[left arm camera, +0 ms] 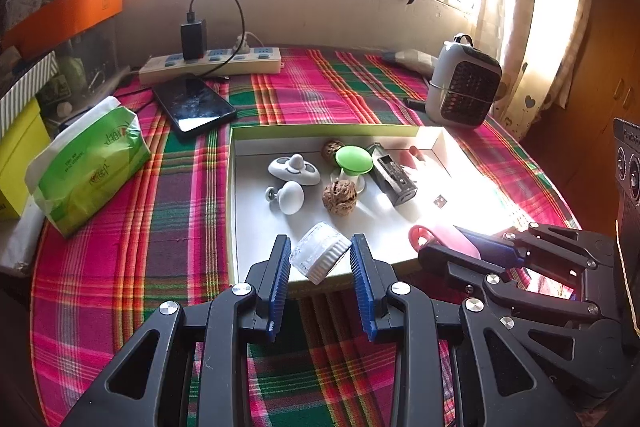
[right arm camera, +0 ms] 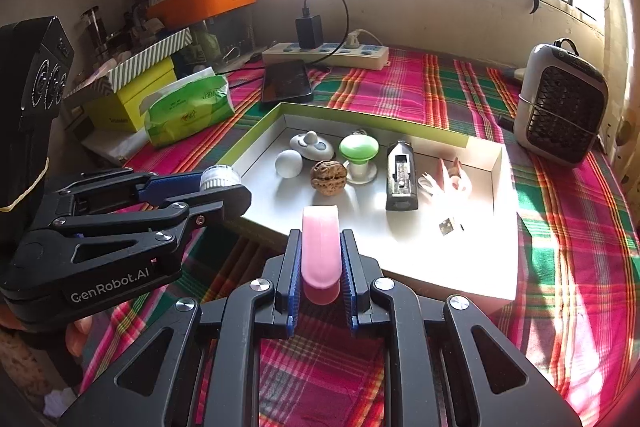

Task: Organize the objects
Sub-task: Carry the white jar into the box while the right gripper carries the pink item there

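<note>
A shallow white box lid (left arm camera: 236, 227) with a green rim lies on the plaid cloth and holds small items. My left gripper (left arm camera: 320, 255) is shut on a small clear jar with a white ribbed cap (left arm camera: 318, 255), held tilted over the lid's near edge; the jar also shows in the right wrist view (right arm camera: 218, 177). My right gripper (right arm camera: 320, 259) is shut on a pink flat plastic piece (right arm camera: 320, 247), held at the lid's near edge; the piece also shows in the left wrist view (left arm camera: 452, 239). Inside lie a walnut (left arm camera: 339, 198), a green mushroom-shaped knob (left arm camera: 354, 159), a white knob (left arm camera: 290, 197) and a dark stapler-like tool (left arm camera: 390, 175).
A green tissue pack (left arm camera: 88, 167) lies at the left. A phone (left arm camera: 194, 105) and a power strip (left arm camera: 212, 63) are behind the lid. A small heater (left arm camera: 464, 83) stands at the back right. Boxes (right arm camera: 132, 95) are stacked at the left.
</note>
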Available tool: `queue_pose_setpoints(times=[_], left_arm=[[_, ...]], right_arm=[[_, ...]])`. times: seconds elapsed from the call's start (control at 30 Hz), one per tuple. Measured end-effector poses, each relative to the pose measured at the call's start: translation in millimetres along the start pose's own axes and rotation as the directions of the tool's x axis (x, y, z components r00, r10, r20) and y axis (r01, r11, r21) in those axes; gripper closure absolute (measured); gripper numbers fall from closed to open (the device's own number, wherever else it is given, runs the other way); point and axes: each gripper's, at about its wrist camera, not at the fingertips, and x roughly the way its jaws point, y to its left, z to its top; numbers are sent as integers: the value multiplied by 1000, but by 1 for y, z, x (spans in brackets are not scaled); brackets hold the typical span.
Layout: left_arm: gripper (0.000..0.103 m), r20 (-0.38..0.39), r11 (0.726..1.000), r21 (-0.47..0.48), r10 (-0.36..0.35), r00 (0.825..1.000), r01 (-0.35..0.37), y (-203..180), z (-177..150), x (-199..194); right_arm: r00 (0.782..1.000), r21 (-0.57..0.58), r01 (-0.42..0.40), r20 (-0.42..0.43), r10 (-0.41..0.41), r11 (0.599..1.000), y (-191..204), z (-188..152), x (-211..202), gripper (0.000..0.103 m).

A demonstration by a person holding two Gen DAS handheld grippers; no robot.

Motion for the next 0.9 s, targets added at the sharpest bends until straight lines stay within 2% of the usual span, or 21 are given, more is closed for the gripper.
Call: queue_pose_setpoints(times=[0.9], left_arm=[[75, -60, 999, -19, 28, 998, -29, 7, 18, 46]], right_arm=[[998, 36, 17, -60, -15, 999, -29, 24, 46, 84]])
